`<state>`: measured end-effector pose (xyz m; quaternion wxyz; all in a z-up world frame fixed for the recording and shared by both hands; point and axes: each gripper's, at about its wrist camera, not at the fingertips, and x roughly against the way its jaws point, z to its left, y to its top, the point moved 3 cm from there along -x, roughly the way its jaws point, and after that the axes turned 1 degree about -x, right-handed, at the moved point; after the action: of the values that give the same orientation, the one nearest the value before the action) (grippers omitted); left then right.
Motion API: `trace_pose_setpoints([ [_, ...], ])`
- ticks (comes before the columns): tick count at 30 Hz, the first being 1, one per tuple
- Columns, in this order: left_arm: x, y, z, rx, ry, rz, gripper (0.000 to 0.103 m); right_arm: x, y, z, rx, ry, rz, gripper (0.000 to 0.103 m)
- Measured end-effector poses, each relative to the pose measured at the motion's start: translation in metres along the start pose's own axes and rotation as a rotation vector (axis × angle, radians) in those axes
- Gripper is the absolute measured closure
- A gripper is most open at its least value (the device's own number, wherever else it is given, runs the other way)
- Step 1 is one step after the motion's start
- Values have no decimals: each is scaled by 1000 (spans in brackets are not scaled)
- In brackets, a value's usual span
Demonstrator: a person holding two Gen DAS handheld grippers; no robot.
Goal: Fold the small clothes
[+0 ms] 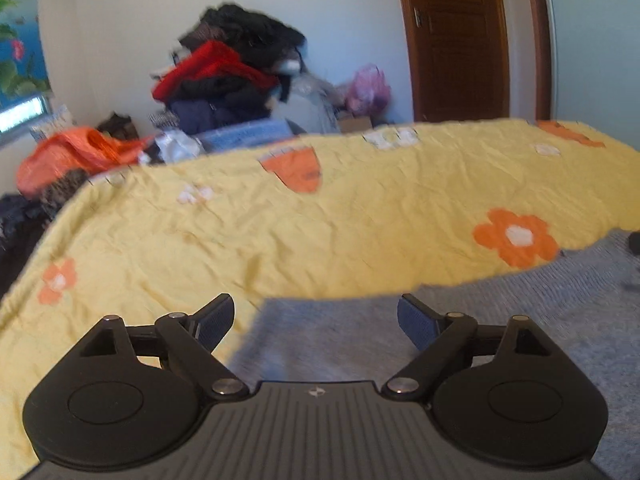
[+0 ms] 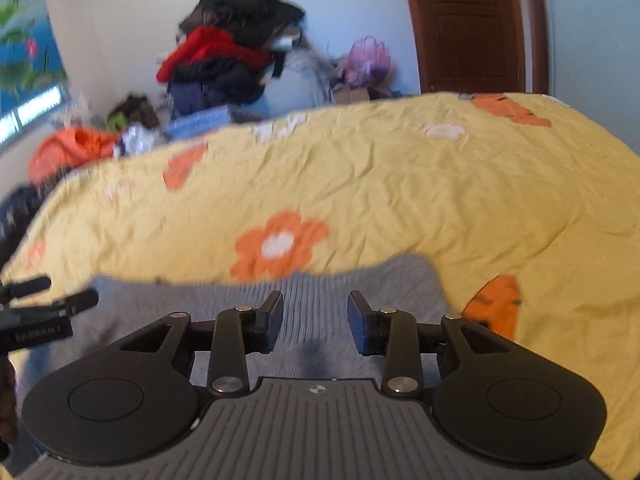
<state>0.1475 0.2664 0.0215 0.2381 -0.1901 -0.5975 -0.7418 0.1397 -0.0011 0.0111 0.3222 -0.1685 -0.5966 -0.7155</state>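
A grey knitted garment [image 1: 520, 320] lies flat on the yellow flowered bedcover [image 1: 320, 232]. My left gripper [image 1: 316, 320] hovers over the garment's left edge, fingers wide open and nothing between them. In the right wrist view the same grey garment [image 2: 320, 292] spreads below my right gripper [image 2: 316, 320], which is open with a narrower gap and holds nothing. The left gripper [image 2: 48, 296] shows at the left edge of that view, over the garment's left side. A small dark thing at the far right of the left wrist view is too cut off to identify.
Beyond the bed's far edge stands a tall heap of clothes [image 1: 236, 72] against the wall, with an orange bag [image 1: 72, 156] to its left and a pink bag [image 1: 368, 88] beside a wooden door [image 1: 460, 40]. The yellow bedcover [image 2: 400, 184] stretches wide beyond the garment.
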Motion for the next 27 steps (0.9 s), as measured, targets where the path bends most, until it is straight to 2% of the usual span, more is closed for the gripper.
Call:
trace_pose_setpoints([
  [2, -14, -12, -6, -8, 16, 40, 13, -17, -13, 3, 42, -62, 34, 62],
  [3, -22, -20, -6, -10, 31, 70, 13, -22, -19, 2, 89, -92, 14, 62],
  [4, -28, -29, -4, -5, 29, 77, 13, -21, -25, 1, 140, -106, -32, 54],
  [5, -27, -35, 1, 26, 10, 41, 13, -21, -28, -3, 161, -126, -58, 48],
  [8, -31, -36, 13, 94, -32, 67, 12, -19, -24, -17, 116, -121, -73, 48],
  [12, -31, -36, 13, 101, -38, 68, 12, -20, -21, -11, 147, -149, -60, 47],
  [16, -30, -36, 13, 111, -43, 70, 12, 0, -11, -9, 65, -158, -108, 45],
  [18, -30, -36, 13, 110, -43, 71, 12, -1, -8, -3, 108, -162, -101, 39],
  [21, -30, -36, 13, 111, -44, 71, 12, -30, -13, -12, 134, -239, -4, 35],
  [22, -30, -36, 13, 112, -44, 70, 12, -33, -16, -20, 116, -227, -43, 25],
  [27, -32, -36, 15, 127, -52, 75, 10, -36, -11, -25, 96, -230, -26, 18],
])
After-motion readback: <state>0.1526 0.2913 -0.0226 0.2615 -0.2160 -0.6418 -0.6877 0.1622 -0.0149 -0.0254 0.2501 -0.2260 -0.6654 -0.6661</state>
